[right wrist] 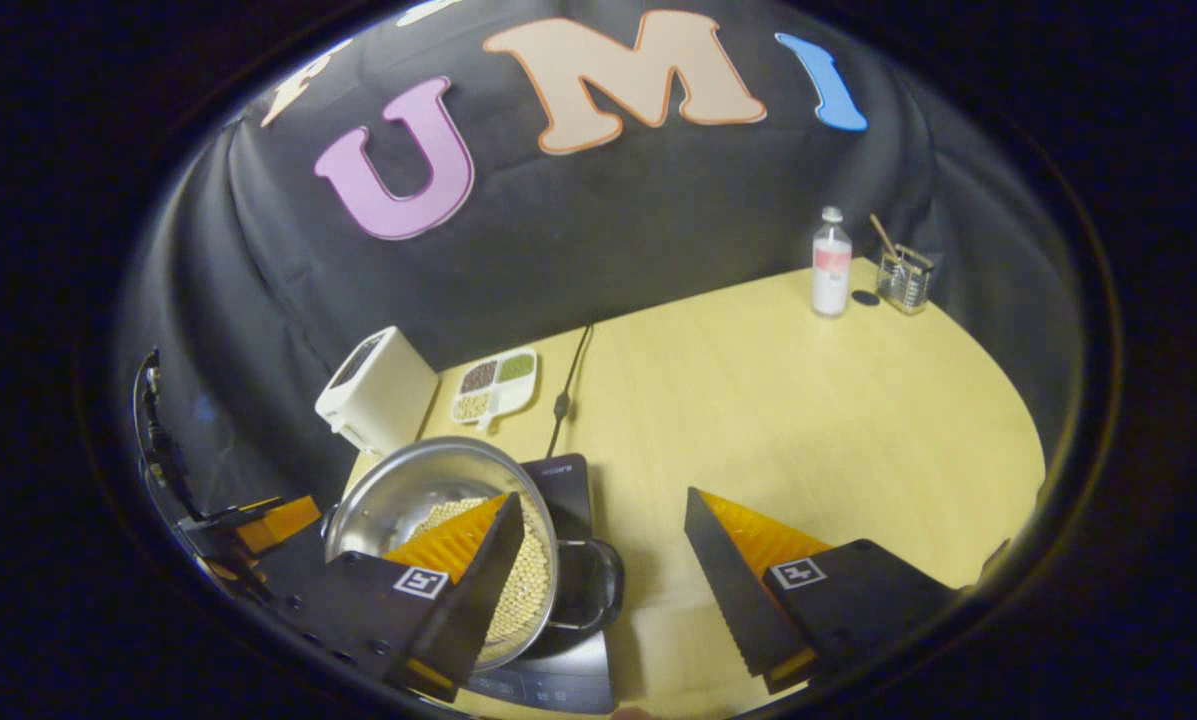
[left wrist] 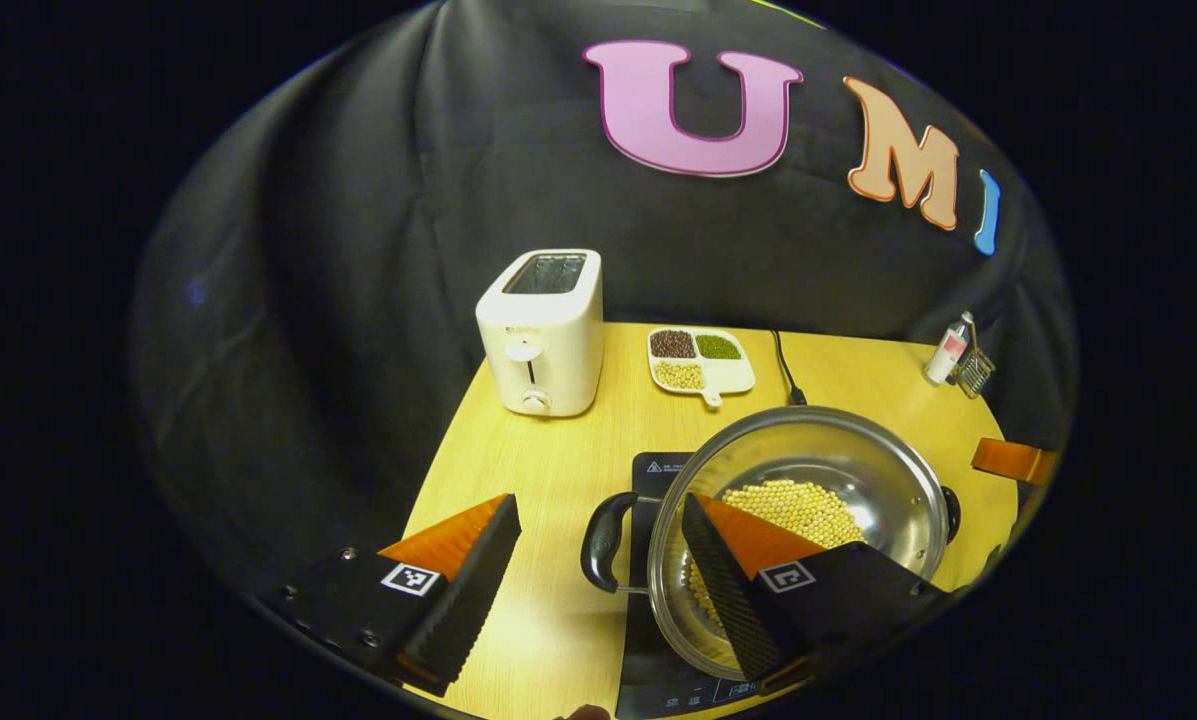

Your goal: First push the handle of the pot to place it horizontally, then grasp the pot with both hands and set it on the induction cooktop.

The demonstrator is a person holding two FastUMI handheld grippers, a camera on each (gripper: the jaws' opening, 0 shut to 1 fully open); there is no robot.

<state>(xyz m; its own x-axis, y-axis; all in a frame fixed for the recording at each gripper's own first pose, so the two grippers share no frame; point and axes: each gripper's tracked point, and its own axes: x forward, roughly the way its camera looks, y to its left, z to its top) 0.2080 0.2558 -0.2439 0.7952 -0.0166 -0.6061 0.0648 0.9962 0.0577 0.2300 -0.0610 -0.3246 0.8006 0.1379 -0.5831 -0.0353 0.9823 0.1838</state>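
The pot (left wrist: 798, 520) is already sitting on the induction cooktop (left wrist: 658, 470), handles lying sideways. I am holding my left tool (left wrist: 598, 570) and right tool (right wrist: 603, 570) spread open, gripping nothing; the task looks finished.

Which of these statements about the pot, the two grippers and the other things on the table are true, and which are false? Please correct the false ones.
1. The pot rests on the induction cooktop. True.
2. The pot is empty. False: it holds small yellow beans.
3. The left gripper is shut on the pot's handle. False: it is open, one finger on each side of the handle.
4. The right gripper is open. True.
5. The toaster stands on the cooktop. False: it stands on the table, beside a divided dish.
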